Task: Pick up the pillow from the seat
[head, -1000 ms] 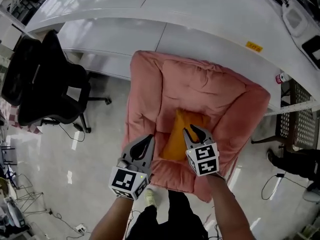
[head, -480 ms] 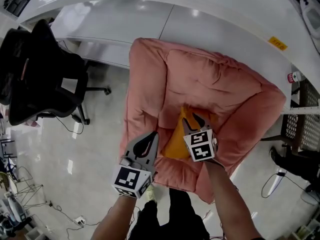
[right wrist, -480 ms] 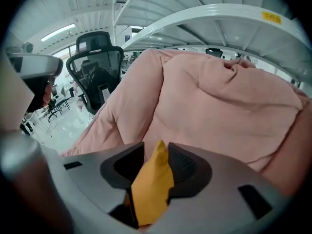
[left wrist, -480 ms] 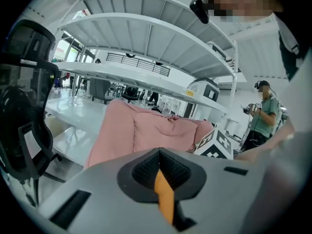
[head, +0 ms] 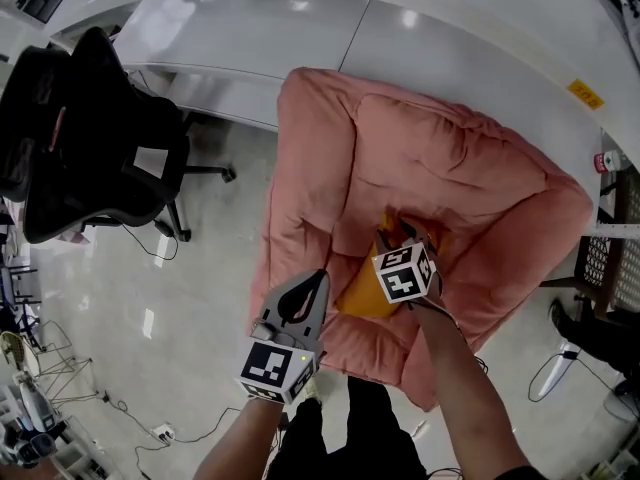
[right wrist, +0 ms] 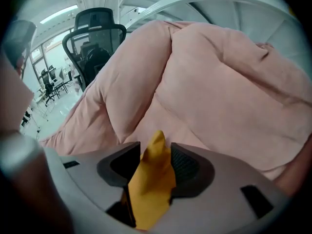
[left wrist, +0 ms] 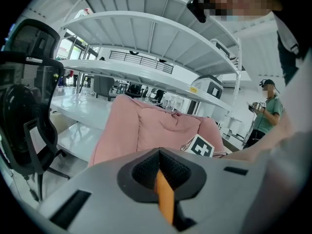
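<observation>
A yellow-orange pillow (head: 366, 294) lies in the hollow of a big pink cushioned seat (head: 420, 158). My right gripper (head: 398, 236) reaches down into that hollow over the pillow. Its jaws are opening, and a folded corner of the pillow (right wrist: 151, 189) stands up between the pads (right wrist: 187, 165) without being squeezed. Behind it rises the pink seat (right wrist: 219, 72). My left gripper (head: 318, 276) hovers by the seat's front left edge, shut and empty. In the left gripper view its jaws (left wrist: 159, 152) meet, and the seat (left wrist: 146, 126) lies ahead.
A black office chair (head: 90, 148) stands on the floor to the left. A curved white desk (head: 300, 8) runs behind the seat. A wire rack (head: 620, 238) is at the right edge. Another person (left wrist: 265, 111) stands further off, past the seat.
My right gripper has gone forward and down onto the pillow, and its jaws have spread around the pillow's corner. The left gripper has stayed near the seat's front edge.
</observation>
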Motion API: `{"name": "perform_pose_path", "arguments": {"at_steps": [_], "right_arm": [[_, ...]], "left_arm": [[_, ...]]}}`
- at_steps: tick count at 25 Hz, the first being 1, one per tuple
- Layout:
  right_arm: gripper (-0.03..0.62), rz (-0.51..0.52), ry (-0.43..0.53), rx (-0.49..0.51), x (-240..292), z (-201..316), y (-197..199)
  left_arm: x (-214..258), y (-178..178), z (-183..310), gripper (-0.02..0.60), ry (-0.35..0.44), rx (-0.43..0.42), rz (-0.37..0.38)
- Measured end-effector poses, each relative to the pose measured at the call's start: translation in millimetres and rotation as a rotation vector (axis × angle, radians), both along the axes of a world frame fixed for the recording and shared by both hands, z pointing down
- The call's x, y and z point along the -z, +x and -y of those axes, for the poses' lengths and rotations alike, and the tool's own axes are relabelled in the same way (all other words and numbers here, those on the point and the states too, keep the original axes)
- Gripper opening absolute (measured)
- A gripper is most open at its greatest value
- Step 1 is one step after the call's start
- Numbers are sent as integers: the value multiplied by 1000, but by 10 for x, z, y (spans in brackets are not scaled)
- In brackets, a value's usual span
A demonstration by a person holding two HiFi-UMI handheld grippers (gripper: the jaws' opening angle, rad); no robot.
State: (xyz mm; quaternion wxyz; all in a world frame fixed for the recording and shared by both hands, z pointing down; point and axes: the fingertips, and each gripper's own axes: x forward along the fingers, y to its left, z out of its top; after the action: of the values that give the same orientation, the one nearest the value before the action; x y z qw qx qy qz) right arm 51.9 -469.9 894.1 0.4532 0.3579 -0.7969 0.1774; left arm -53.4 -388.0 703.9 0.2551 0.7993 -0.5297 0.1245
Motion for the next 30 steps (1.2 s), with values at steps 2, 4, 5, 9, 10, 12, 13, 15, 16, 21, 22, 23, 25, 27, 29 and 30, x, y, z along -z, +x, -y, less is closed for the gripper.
{"name": "perform_pose_path", "arguments": {"at_steps": [2, 4, 5, 9, 10, 12, 13, 15, 16, 21, 22, 23, 25, 27, 29, 30], "right_arm": [[187, -17, -6, -6, -59, 31, 23], [178, -27, -13, -10, -111, 45, 42], [162, -33, -14, -9, -135, 44, 47], [102, -69, -9, 18, -216, 2, 46], [87, -82, -12, 30, -239, -13, 44], [58, -111, -19, 54, -274, -35, 40], [47, -124, -21, 62, -278, -43, 37], [35, -142, -22, 71, -268, -58, 35], [31, -147, -20, 72, -258, -68, 39], [28, -101, -16, 32, -104, -145, 82], [26, -80, -17, 17, -51, -171, 89], [26, -56, -18, 0, 8, -200, 96], [25, -4, -17, -37, 143, -264, 113], [23, 45, -5, -70, 287, -321, 130], [21, 88, 20, -98, 425, -364, 149], [21, 109, 37, -110, 493, -386, 156]], "left_arm": [[-20, -28, -32, 3, -7, 7, 1], [-41, -48, -64, 3, -13, 14, 1], [-49, -58, -76, 3, -15, 17, 2], [-57, -92, -106, 3, -17, 21, 5], [-58, -103, -113, 3, -18, 22, 6], [-57, -131, -133, 3, -19, 24, 8], [-54, -145, -144, 3, -21, 26, 8], [-41, -169, -165, 3, -22, 29, 9], [-31, -176, -175, 3, -21, 30, 10], [39, -194, -236, 3, -9, 33, 12], [60, -197, -253, 3, -6, 33, 11], [86, -200, -271, 3, -3, 33, 9], [143, -208, -310, 3, 4, 32, 7], [194, -222, -351, 3, 11, 33, 5], [242, -239, -389, 3, 21, 33, 5], [266, -249, -409, 3, 26, 33, 5]]}}
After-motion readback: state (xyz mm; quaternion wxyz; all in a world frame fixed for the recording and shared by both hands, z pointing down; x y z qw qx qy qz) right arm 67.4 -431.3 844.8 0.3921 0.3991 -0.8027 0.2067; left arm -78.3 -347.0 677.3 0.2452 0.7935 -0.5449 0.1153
